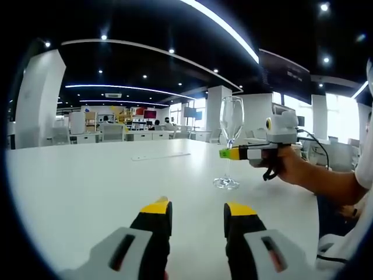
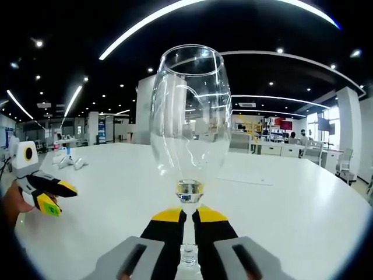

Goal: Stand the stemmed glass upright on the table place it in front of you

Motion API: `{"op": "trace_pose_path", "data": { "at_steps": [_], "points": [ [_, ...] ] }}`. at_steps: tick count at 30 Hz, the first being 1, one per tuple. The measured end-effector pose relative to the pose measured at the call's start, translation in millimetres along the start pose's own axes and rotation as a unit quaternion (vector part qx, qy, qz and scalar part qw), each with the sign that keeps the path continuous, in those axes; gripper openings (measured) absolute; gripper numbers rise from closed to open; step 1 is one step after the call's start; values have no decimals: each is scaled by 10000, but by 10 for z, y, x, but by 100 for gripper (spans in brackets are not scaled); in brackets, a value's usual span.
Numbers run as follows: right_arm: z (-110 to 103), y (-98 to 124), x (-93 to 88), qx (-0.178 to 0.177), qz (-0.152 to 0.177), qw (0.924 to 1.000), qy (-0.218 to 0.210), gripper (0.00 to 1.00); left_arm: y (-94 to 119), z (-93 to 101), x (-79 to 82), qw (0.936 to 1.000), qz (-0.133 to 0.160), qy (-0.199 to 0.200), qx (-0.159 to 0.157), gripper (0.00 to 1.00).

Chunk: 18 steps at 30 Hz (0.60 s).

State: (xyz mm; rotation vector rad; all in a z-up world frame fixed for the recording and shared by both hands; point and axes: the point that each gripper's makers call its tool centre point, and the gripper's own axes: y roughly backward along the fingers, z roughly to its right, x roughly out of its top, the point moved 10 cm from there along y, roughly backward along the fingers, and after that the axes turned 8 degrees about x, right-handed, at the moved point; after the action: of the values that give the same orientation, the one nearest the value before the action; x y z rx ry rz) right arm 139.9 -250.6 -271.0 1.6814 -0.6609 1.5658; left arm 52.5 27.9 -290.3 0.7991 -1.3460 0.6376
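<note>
- The left gripper (image 1: 197, 213), black with yellow tips, hovers low over the near part of the white table (image 1: 81, 186), its jaws apart and holding nothing.
- In the right gripper view, the right gripper (image 2: 190, 216) has its jaws closed on the stem of the clear stemmed glass (image 2: 190, 116), just under the bowl.
- In the left gripper view the glass stands upright, its foot apparently touching the table, well in from the edges; a person's hand (image 1: 291, 166) holds that gripper.
- Farther off lies a flat white strip (image 1: 160, 156).
- Judged step: setting down is nearly done. Next calls for parting the jaws gently and backing off without tipping the glass.
</note>
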Motion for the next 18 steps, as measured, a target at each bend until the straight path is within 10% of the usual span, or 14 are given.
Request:
{"op": "trace_pose_path", "data": {
  "at_steps": [18],
  "points": [
    [-1,-5,78,-10,167,9998,67,11,1,-30,11,10000,27,-17,29,36]
  ]
}}
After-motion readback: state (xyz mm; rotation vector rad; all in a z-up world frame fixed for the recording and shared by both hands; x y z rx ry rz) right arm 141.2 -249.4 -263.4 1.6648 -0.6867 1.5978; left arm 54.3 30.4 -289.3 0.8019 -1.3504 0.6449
